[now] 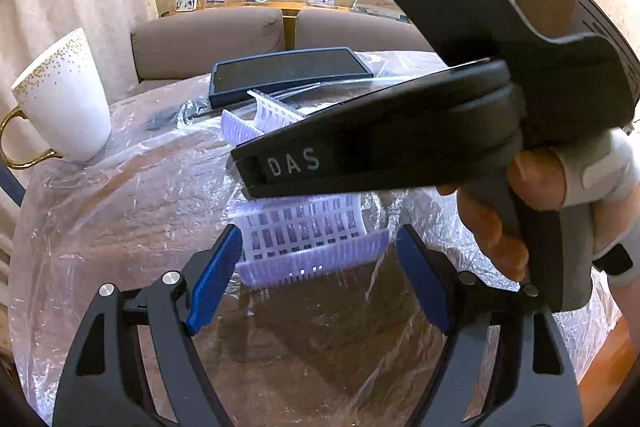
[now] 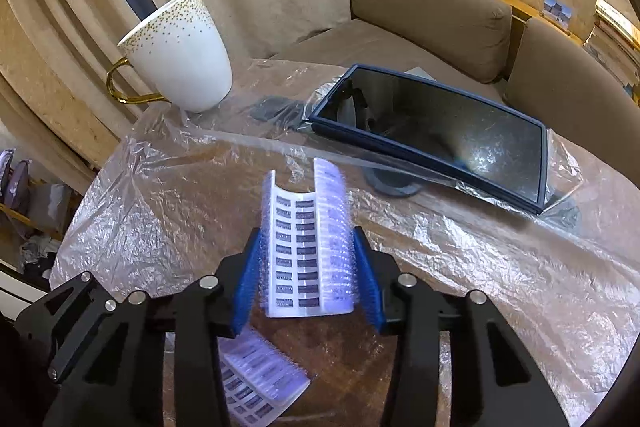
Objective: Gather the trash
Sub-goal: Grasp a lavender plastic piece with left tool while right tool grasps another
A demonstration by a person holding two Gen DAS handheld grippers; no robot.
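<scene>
Two curved white-and-lilac plastic grid pieces are on the film-covered table. My right gripper (image 2: pixel 308 283) is shut on one grid piece (image 2: pixel 306 227), its blue pads pressing both long edges. The second grid piece (image 2: pixel 256 387) lies on the table beneath it. In the left wrist view that second piece (image 1: pixel 308 239) rests between the blue pads of my left gripper (image 1: pixel 320 279), which is open, with a gap at the right pad. The right gripper's black finger (image 1: pixel 360 155) crosses above it, held by a hand (image 1: pixel 500 219). The held piece's far end (image 1: pixel 260 115) sticks out behind.
A white mug (image 2: pixel 180 55) with gold dots and a gold handle stands at the table's far left edge. A dark tablet (image 2: pixel 432 135) lies at the back right under crinkled clear film (image 2: pixel 500 267). A brown sofa (image 2: pixel 432 11) is behind the table.
</scene>
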